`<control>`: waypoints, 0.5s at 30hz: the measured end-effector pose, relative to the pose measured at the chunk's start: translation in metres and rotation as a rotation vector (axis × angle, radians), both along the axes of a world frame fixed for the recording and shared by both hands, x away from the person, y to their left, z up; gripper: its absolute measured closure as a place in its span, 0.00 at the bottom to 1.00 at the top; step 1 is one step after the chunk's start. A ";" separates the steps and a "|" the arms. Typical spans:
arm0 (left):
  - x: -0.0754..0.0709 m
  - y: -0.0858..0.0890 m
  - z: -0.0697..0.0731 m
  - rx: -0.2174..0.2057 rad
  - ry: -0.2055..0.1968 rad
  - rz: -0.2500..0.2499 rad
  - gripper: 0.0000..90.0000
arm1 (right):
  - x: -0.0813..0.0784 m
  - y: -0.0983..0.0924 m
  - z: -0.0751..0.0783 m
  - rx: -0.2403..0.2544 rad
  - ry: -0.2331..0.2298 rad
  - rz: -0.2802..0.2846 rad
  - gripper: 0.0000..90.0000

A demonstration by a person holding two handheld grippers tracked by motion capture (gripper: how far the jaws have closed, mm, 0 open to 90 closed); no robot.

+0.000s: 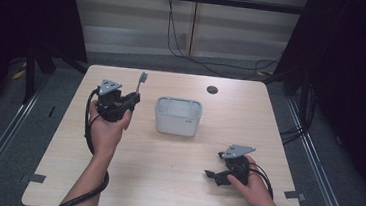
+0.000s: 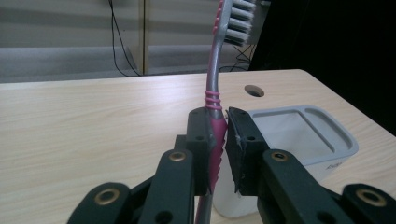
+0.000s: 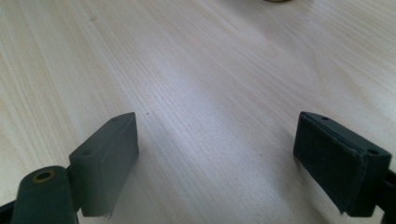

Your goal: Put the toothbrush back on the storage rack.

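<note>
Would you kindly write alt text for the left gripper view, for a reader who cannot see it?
The left gripper, with its two black jaws shut on a pink and grey toothbrush, holds it upright with the bristles at the top. Behind and to the right, a pale rectangular holder stands on a light wooden table.

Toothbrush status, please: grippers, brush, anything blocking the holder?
Left gripper shut on toothbrush, bristles up. Right gripper open, low over bare table. White holder beside brush, nothing in the way.
</note>
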State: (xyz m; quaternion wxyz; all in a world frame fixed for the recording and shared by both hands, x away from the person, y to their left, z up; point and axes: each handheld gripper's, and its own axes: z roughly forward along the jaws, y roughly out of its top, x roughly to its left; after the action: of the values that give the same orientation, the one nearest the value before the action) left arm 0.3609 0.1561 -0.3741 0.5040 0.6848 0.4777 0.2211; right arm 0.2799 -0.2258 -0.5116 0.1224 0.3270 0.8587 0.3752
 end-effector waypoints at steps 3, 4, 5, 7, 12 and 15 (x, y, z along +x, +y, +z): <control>0.001 -0.003 0.002 -0.009 -0.007 -0.005 0.89 | 0.000 0.000 0.000 0.000 0.000 0.000 0.15; 0.002 -0.004 0.003 -0.007 -0.011 -0.008 0.89 | 0.000 0.000 0.000 0.000 0.000 0.000 0.15; 0.003 -0.006 0.003 -0.013 -0.013 -0.009 0.89 | 0.000 0.000 0.000 0.000 -0.001 0.000 0.15; 0.004 -0.009 0.005 -0.025 -0.016 -0.009 0.89 | 0.000 0.000 0.000 0.000 -0.001 0.000 0.15; 0.006 -0.013 0.008 -0.043 -0.024 -0.014 0.89 | 0.000 0.000 0.000 0.000 0.000 0.000 0.15; 0.008 -0.015 0.009 -0.045 -0.021 -0.016 0.89 | 0.000 0.000 0.000 0.000 0.000 0.000 0.15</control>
State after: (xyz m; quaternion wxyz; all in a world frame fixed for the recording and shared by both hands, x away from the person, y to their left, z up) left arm 0.3691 0.1407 -0.3656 0.5260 0.6748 0.4716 0.2137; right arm 0.2799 -0.2258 -0.5116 0.1224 0.3271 0.8587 0.3750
